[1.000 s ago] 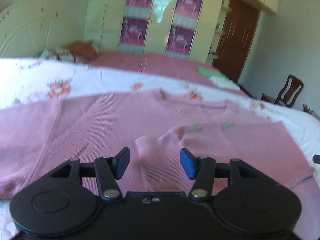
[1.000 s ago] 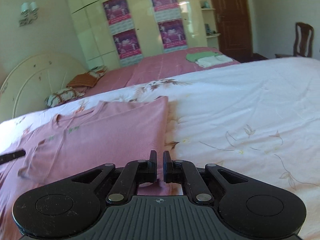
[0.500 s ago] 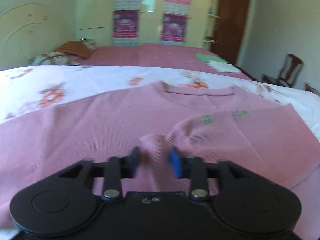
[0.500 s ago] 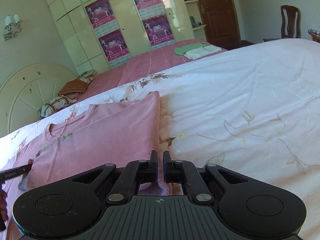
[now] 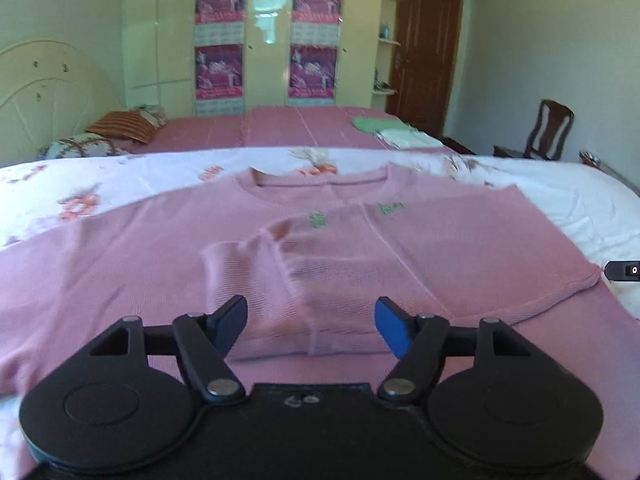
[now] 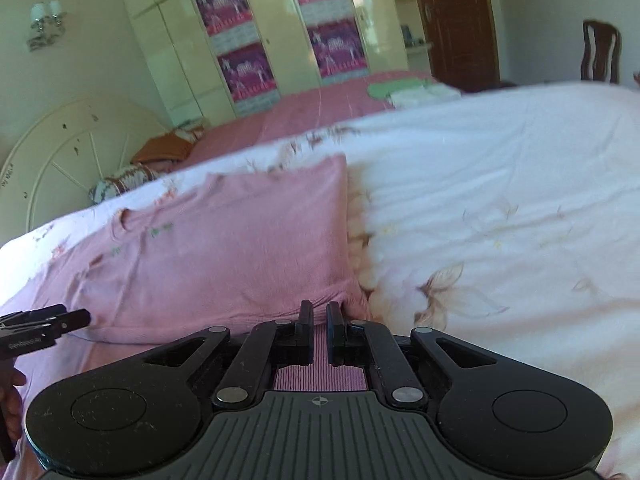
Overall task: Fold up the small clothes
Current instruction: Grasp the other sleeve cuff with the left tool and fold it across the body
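Note:
A pink knit sweater (image 5: 120,248) lies flat on the floral bed sheet, its right side folded over the middle, with the folded sleeve cuff (image 5: 256,280) lying on top. My left gripper (image 5: 310,326) is open and empty, just in front of that cuff. My right gripper (image 6: 319,320) is shut on the sweater's folded right edge (image 6: 256,248) near the hem, low on the bed. The left gripper's tip (image 6: 44,326) shows at the left of the right wrist view.
The white floral sheet (image 6: 500,200) spreads to the right of the sweater. Behind it is a pink-covered bed (image 5: 280,128) with pillows (image 5: 124,126) and folded green and white clothes (image 5: 392,130). A wardrobe, a door and a wooden chair (image 5: 550,130) stand at the back.
My left gripper closed partway on the sleeve cuff, then opened wide and let it lie on the sweater. My right gripper stayed shut on the edge and shifted slightly.

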### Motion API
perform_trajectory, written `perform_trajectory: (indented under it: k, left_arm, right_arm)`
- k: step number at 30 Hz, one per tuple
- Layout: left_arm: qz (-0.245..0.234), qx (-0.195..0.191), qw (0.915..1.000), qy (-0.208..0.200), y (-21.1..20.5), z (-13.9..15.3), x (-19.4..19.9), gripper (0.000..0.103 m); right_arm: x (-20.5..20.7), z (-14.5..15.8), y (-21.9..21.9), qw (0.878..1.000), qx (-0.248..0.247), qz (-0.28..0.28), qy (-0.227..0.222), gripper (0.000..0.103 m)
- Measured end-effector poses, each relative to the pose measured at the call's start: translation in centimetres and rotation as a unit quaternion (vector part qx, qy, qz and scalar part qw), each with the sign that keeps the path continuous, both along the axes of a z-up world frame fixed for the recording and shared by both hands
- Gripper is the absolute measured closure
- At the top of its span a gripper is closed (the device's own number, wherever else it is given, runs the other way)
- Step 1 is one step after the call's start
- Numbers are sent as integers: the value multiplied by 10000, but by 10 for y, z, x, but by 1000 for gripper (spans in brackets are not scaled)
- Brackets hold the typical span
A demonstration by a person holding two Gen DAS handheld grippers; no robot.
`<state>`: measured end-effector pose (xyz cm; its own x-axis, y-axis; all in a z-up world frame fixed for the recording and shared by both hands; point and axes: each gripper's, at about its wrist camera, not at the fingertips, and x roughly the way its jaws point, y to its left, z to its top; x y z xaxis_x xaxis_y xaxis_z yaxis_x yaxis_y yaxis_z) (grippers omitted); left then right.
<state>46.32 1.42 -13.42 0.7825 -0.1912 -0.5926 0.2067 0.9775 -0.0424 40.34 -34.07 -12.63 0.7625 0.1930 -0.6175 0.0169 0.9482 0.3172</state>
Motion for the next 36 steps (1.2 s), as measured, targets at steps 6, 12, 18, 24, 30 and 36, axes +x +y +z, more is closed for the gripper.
perform_trajectory:
  k: [6, 12, 18, 24, 30, 36]
  left_arm:
    - [1309, -506, 9896, 306, 92, 8, -66, 32]
    - [2973, -1250, 9453, 481, 222, 11, -126, 40]
    - [3869, -2264, 8939, 93, 328, 17, -142, 45]
    - [4390, -3141, 8418, 5, 417, -1, -138, 45]
    - [4131, -3616, 8358, -108, 456, -15, -127, 45]
    - [4074, -3744, 8326, -247, 471, -20, -106, 47]
  right_arm:
    - [-26, 14, -16, 9991, -45, -190, -379, 8]
    - [-48, 13, -24, 9989, 227, -361, -213, 15]
    - [-64, 18, -5, 9959, 531, -734, 18, 27]
    - [-75, 33, 51, 9938, 553, -958, 100, 27]
    - [-76, 51, 116, 9915, 750, -1062, -31, 27]
    - [-75, 61, 145, 9861, 1010, -1321, -25, 27]
